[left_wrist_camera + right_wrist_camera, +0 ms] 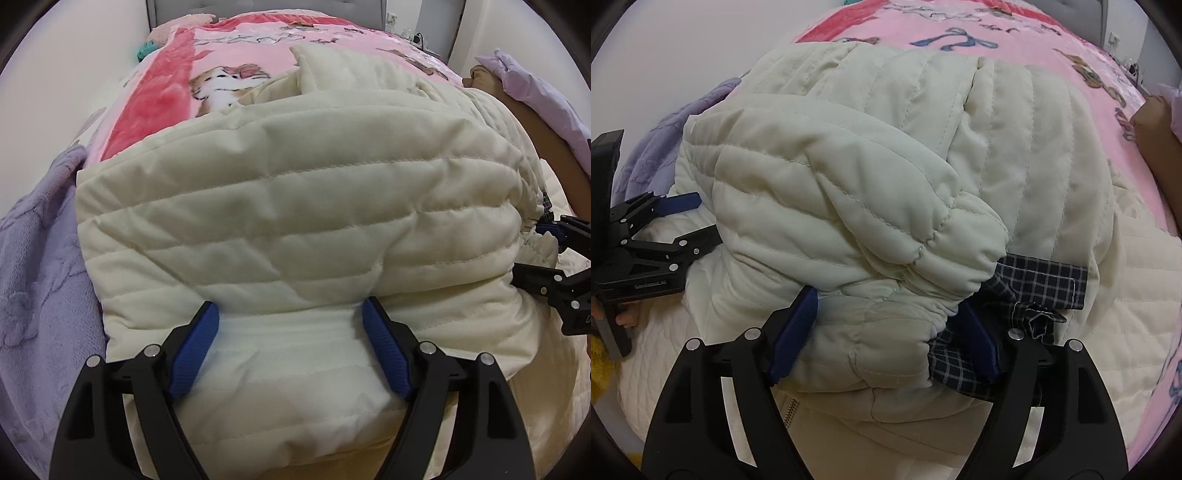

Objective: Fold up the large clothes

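A cream quilted jacket (295,192) lies bunched on the bed, with a navy checked lining (1034,280) showing at its right side. My left gripper (290,314) is open, its blue pads either side of a fold at the jacket's near edge. My right gripper (890,306) is open around the gathered cuff and lining. The right gripper also shows at the right edge of the left wrist view (554,254), and the left gripper at the left of the right wrist view (698,218).
A pink cartoon blanket (221,55) covers the bed behind the jacket. A lilac towel (40,258) lies at the left. A white quilted cover (1145,295) lies under the jacket. A person's arm in a lilac sleeve (535,103) is at the right.
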Demonstrator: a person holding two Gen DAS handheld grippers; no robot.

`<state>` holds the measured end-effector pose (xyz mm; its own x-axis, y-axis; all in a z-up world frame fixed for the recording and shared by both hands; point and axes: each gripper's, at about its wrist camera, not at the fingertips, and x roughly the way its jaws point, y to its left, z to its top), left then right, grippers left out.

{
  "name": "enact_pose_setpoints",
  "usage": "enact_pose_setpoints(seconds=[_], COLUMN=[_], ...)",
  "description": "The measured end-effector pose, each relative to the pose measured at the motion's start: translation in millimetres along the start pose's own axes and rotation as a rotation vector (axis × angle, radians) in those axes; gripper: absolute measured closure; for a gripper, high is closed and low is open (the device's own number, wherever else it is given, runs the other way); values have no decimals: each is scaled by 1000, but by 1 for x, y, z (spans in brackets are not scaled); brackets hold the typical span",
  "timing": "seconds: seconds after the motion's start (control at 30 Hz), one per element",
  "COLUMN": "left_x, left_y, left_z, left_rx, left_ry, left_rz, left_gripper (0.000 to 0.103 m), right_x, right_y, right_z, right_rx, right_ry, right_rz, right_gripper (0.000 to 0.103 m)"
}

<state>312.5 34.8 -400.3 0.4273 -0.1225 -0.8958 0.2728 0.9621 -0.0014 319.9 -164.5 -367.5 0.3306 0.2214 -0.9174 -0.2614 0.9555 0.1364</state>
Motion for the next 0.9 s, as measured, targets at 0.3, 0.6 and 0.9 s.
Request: enact_pose_setpoints(seconds=[0.3,0.6,0.9], left_x=[-51,-70,-36], left_y=[-2,-24,-29], left_z=[-15,-49,-47], left_rx=[-90,-104,-82], left_ry=[-103,-102,-56], left_rz=[40,85,117], left_gripper=[17,16,12], right_x=[-47,-97,-34], right_y=[-12,16,31], right_z=[-20,-48,-40], right_rx=[196,168,58], right_ry=[-138,-330,-136], right_rz=[65,33,-112], right_gripper=[22,25,28])
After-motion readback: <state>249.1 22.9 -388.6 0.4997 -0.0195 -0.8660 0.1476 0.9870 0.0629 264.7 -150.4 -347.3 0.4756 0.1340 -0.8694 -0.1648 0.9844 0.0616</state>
